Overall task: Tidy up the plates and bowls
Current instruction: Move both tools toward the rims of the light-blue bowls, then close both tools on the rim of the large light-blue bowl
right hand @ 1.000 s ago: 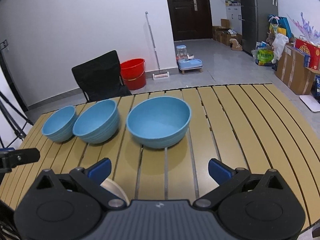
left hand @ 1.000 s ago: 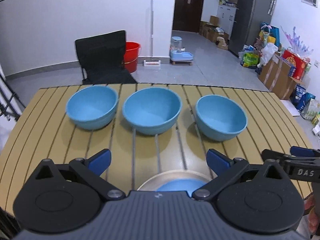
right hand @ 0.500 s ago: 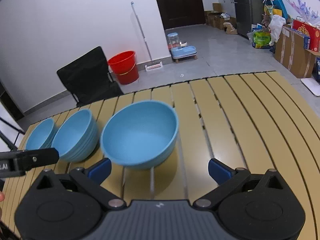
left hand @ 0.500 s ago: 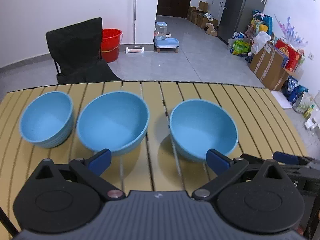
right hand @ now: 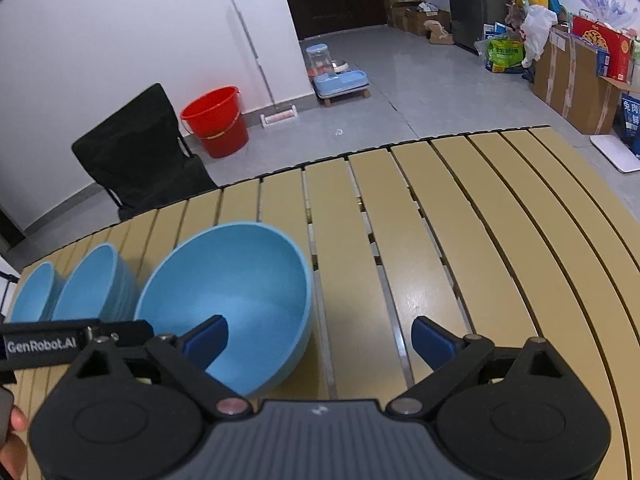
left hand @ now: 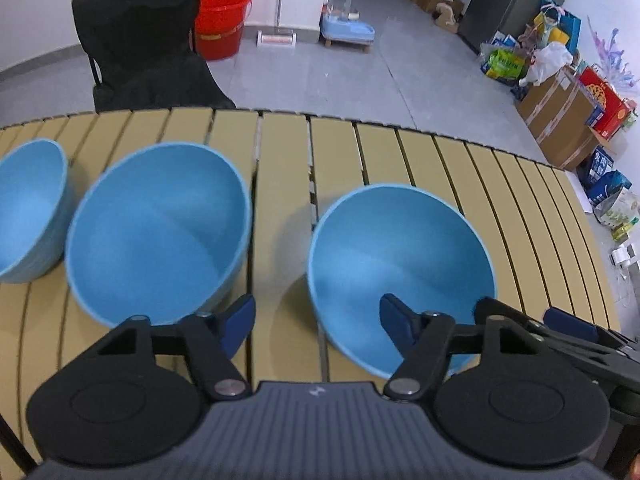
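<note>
Three blue bowls stand in a row on the slatted table. In the left wrist view the right bowl is nearest, the middle bowl is left of it and the left bowl is at the edge. My left gripper is open, its right finger inside the right bowl and its left finger outside the near rim. In the right wrist view my right gripper is open, its left finger inside the same right bowl, its right finger over bare table. The middle bowl and the left bowl lie beyond.
A black folding chair and a red bucket stand behind the table's far edge. Boxes and bags line the right wall. The right half of the table is bare slats.
Both grippers have moved forward and down toward the right bowl. The left gripper's jaws have narrowed somewhat. The plate seen under the left gripper a second ago is out of view.
</note>
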